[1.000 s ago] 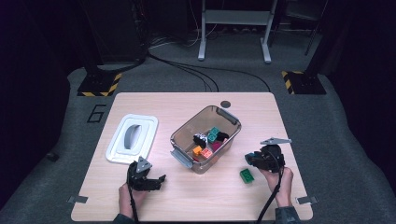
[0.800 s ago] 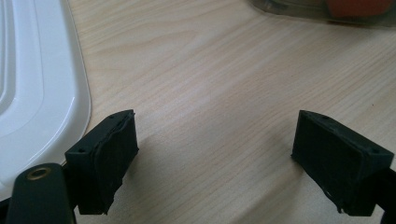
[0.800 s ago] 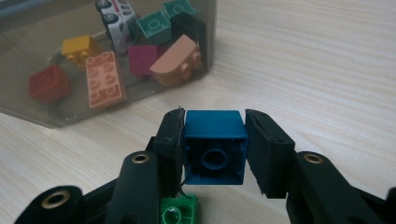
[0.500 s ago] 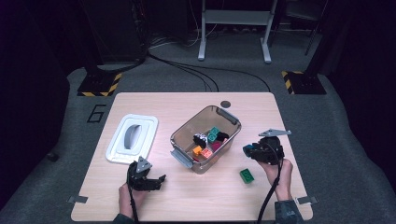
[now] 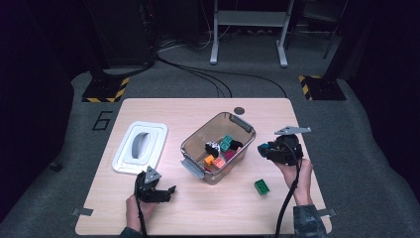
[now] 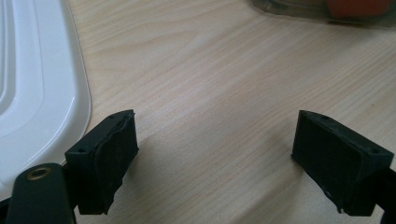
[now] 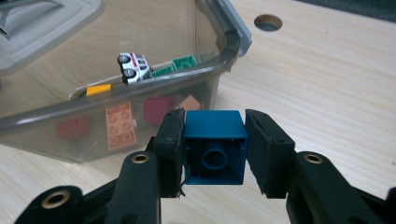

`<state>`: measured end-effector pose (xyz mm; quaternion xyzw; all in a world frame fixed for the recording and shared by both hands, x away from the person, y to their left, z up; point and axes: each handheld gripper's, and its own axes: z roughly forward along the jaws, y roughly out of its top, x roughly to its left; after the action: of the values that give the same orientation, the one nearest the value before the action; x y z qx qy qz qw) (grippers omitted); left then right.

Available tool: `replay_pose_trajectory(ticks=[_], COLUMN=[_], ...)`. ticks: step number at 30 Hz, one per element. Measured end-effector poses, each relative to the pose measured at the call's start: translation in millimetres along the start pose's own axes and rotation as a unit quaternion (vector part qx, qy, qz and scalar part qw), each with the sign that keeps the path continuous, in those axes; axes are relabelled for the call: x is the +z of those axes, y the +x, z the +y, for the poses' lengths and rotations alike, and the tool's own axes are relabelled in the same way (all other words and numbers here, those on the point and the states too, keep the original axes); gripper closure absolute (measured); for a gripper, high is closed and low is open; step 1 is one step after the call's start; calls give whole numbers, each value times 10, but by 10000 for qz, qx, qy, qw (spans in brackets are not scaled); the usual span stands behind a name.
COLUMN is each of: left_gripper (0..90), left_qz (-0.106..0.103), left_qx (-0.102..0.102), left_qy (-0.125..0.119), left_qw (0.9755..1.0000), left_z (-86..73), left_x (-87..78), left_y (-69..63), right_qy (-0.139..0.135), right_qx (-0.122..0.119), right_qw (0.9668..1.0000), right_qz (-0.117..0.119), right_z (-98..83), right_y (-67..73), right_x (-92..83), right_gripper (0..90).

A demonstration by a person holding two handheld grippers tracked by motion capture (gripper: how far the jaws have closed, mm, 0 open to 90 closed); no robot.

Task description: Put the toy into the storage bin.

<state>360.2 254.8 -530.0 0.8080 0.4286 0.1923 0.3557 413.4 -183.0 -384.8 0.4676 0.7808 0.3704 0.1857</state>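
Observation:
My right gripper (image 7: 214, 140) is shut on a blue brick (image 7: 215, 148), its hollow underside facing the camera. In the high view that gripper (image 5: 265, 149) hovers just right of a clear plastic bin (image 5: 194, 140) holding several coloured bricks and a small toy car (image 5: 212, 147). Through the bin wall (image 7: 56, 123) I see orange, red and green bricks and the toy car (image 7: 132, 66). My left gripper (image 5: 166, 191) rests low near the table's front left, jaws wide open over bare wood (image 6: 215, 93), nothing between its fingers (image 6: 105, 158).
A white bin lid (image 5: 139, 147) lies left of the bin, its edge (image 6: 42, 93) beside my left gripper. A green brick (image 5: 262, 186) lies on the table in front of my right hand. A round hole (image 5: 239, 110) sits near the table's far edge.
My right gripper has risen with the blue brick and moved slightly toward the bin's right wall. The left gripper has stayed still.

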Motion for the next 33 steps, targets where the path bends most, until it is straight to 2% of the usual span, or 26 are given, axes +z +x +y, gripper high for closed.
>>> replay_pose_trajectory(ticks=[8, 14, 21, 31, 33], left_gripper=[137, 137, 137, 137, 137], left_qz=[0, -1, -2, -3, -3], left_qx=[1, 1, 0, 0, 0], left_qy=[0, 0, 1, 0, -1], left_qw=[10000, 10000, 10000, 10000, 10000], left_z=[0, 0, 0, 0, 0], left_x=[0, 0, 0, 0, 0], left_y=[0, 0, 1, 1, 1], right_qy=[-170, -178, -96, 120, 197], right_qx=[-172, -302, -439, -491, -606], right_qw=[9997, 9994, 9988, 9979, 9969], right_qz=[-10, 53, 193, 403, 463], right_z=[286, 427, 571, 624, 619], right_y=[73, 132, 232, 368, 398], right_x=[-79, -50, 102, 340, 419], right_gripper=[591, 591, 591, 590, 590])
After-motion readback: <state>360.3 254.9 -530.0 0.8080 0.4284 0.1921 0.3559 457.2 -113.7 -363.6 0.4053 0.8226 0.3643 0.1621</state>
